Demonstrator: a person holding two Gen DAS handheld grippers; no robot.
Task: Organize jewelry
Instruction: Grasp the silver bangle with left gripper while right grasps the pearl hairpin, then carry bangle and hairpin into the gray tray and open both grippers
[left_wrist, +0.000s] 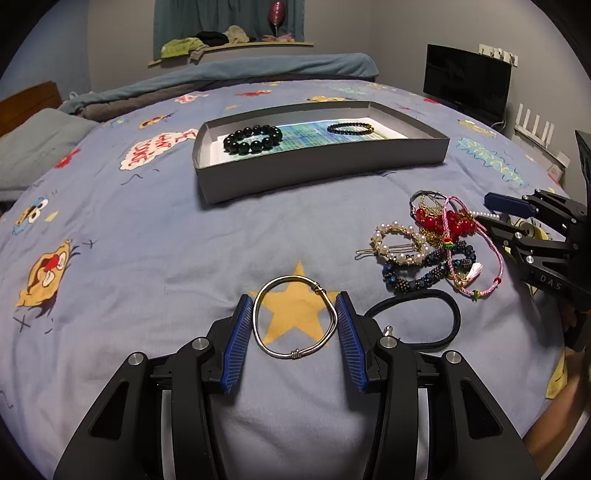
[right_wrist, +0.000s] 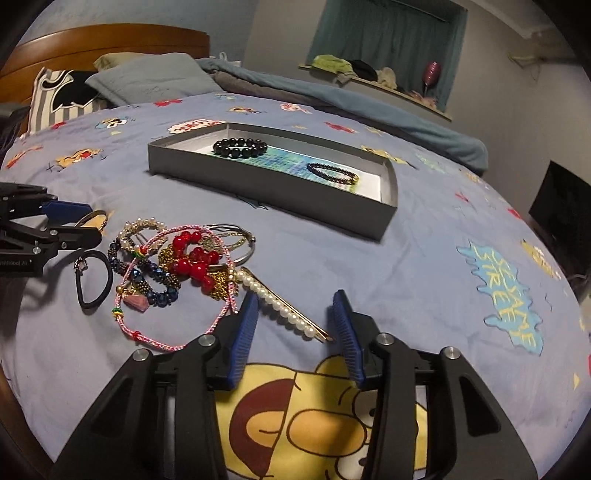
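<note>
- Silver wire bangle (left_wrist: 295, 319): it lies flat on the blue bedspread (left_wrist: 147, 229), over a yellow star print, between the blue pads of your left gripper (left_wrist: 294, 328); each pad sits against or just beside the ring's outer edge, and whether they press on it cannot be told.
- Pearl hair clip (right_wrist: 282, 308): it lies slantwise between the blue pads of your right gripper (right_wrist: 295, 325); the jaws stand apart with bedspread showing on both sides of the clip, so nothing is grasped.
- Jewelry pile (right_wrist: 177, 262): red beads, dark blue beaded bracelets, a pearl ring clip, gold chain and a pink cord lie tangled between your two grippers; a black hair tie (left_wrist: 421, 321) lies just beside the pile.
- Grey tray (left_wrist: 321, 173): it stands farther up the bed, well apart from the pile; a large black bead bracelet (left_wrist: 253, 138) and a thin dark bead bracelet (left_wrist: 350, 127) lie inside, apart from each other.
</note>
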